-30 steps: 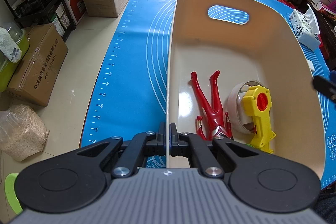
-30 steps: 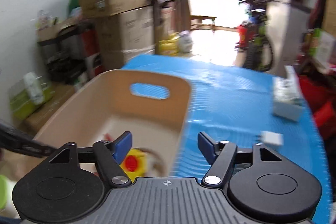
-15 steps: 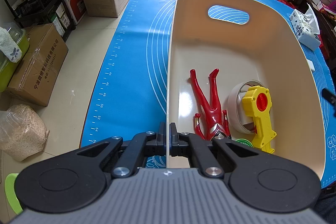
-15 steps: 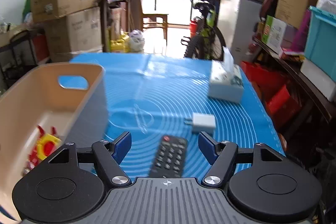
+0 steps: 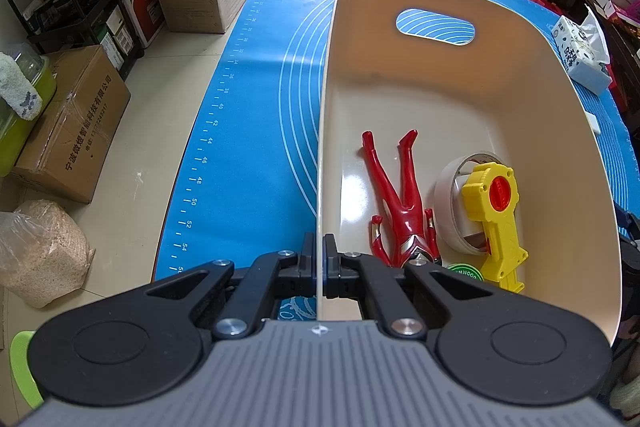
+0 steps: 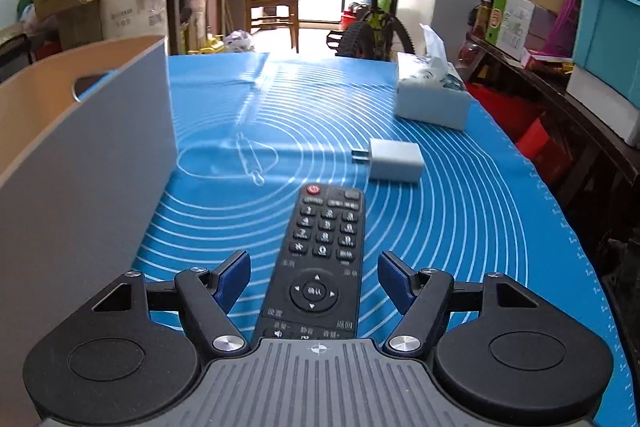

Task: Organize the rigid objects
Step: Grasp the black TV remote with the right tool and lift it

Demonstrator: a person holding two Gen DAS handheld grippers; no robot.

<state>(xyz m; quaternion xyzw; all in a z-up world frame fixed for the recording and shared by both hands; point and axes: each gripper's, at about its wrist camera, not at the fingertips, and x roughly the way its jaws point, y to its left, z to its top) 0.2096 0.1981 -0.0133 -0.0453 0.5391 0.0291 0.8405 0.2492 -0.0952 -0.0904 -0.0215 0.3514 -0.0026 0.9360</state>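
Left gripper [image 5: 319, 247] is clenched on the near rim of the beige bin [image 5: 532, 99], one finger outside the wall and one inside. Right gripper [image 6: 314, 277] has its jaws spread wide, with the black remote control [image 6: 322, 251] lying between the blue pads [image 6: 234, 277] and touched by neither.

Blue mat [image 6: 440, 219]: covers the table top and carries every item listed below.

Beige bin: stands on the mat at the left side of the right wrist view; an oval handle cutout [image 5: 435, 26] pierces its far wall.

Tissue box [image 6: 432, 99]: rests on the mat at the far right, well apart from the bin.

Black remote control: lies flat on the mat beside the bin's outer wall, red power button [image 6: 313, 189] at its far end.

Red figure [image 5: 400, 203]: lies flat on the bin floor, legs toward the far wall.

Yellow toy [image 5: 494, 219]: lies in the bin just beside the figure, partly over the tape roll [image 5: 452, 187].

White charger [image 6: 394, 161]: lies on the mat between the remote control and the tissue box, prongs to the left.
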